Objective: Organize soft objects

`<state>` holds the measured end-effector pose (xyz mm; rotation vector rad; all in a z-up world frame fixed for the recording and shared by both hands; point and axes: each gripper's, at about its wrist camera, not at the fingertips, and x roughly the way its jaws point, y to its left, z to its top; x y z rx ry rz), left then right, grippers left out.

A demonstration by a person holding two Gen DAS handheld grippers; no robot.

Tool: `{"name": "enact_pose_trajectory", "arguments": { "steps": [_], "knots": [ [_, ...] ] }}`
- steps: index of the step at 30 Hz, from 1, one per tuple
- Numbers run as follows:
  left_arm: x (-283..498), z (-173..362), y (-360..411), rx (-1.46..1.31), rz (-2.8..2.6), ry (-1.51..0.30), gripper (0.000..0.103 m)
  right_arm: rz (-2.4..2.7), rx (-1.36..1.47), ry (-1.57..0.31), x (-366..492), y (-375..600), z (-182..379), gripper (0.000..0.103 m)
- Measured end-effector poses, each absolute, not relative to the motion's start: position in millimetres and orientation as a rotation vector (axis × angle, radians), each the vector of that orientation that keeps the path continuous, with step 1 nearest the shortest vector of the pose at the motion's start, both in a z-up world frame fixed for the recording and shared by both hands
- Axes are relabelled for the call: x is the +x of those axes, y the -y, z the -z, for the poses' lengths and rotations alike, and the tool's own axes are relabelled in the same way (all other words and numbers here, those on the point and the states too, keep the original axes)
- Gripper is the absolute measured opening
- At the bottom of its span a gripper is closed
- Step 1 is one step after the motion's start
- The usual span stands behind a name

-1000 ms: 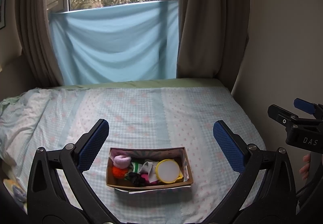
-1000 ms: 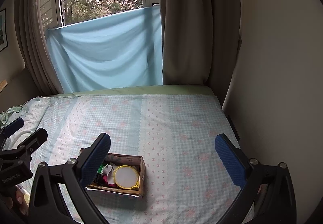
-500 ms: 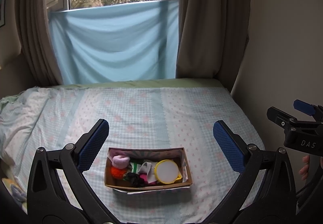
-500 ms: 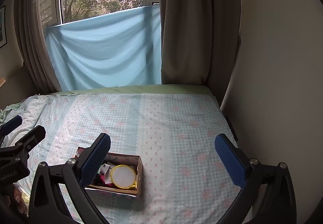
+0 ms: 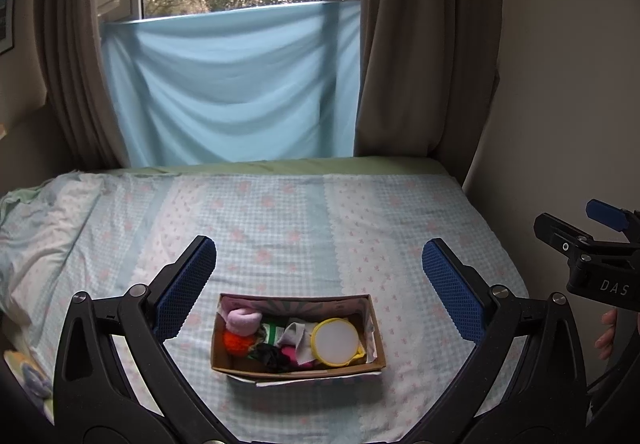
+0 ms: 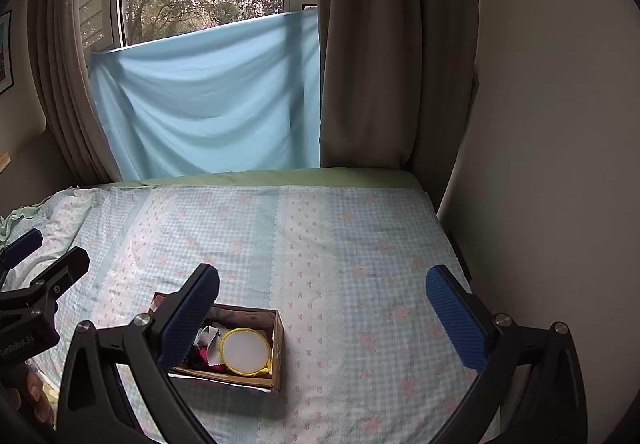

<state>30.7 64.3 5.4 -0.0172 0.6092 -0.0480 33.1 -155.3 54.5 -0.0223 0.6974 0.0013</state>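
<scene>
Box (image 5: 298, 336) of soft items sits on bed (image 5: 280, 228), both hand-held grippers, left (image 5: 320, 284) and right (image 6: 324, 308), released and empty above it; suggest lowering left straight over box, pinching pink item (image 5: 242, 320) by its top.

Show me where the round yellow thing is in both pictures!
Left wrist view: the yellow hoop lies at the right end of the cardboard box, low and central.
Right wrist view: the hoop sits lower left, in the box.
Shared landmark: the blue sheet across the window.
</scene>
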Motion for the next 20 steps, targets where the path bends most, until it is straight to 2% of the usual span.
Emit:
{"name": "enact_pose_trajectory", "arguments": {
  "steps": [12,20],
  "knots": [
    [27,-6,-65,-0.005,0.018,-0.543,0.103,0.007,-0.027,-0.710,37,155,-52,0.103],
    [41,17,-68,-0.015,0.038,-0.618,0.103,0.010,-0.037,-0.791,56,150,-32,0.103]
  ]
}}
